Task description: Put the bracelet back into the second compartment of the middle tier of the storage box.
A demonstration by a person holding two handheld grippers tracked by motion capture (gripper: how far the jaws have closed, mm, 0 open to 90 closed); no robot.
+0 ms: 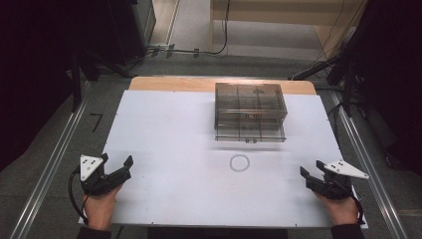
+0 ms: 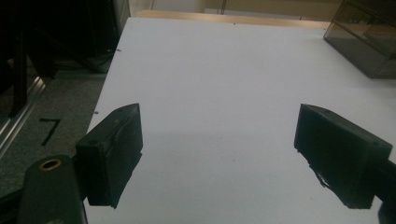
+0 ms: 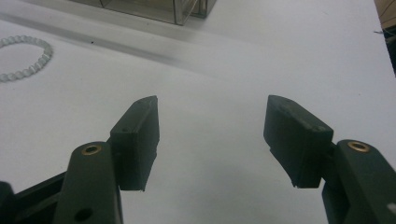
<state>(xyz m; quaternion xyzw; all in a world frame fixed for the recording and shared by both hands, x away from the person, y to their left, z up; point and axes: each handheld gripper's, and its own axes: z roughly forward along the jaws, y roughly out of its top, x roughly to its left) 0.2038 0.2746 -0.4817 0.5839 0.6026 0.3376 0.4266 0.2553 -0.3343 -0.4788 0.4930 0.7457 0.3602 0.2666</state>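
Left gripper (image 1: 117,165): near the table's left front corner, held in a hand (image 1: 101,208); jaws spread wide, nothing between them, white surface below.
Table (image 1: 164,129): white top, wooden strip along the far edge.
Bracelet (image 1: 239,163): ring of pale beads, flat on the table, centre front, just in front of the box and well apart from both grippers.
Box (image 1: 251,112): smoky clear plastic, two stacked tiers with inner compartments; sits at the far centre, a little right of middle.
Right gripper (image 1: 311,172): near the right front corner, in a hand (image 1: 342,209); jaws wide apart, holding nothing.
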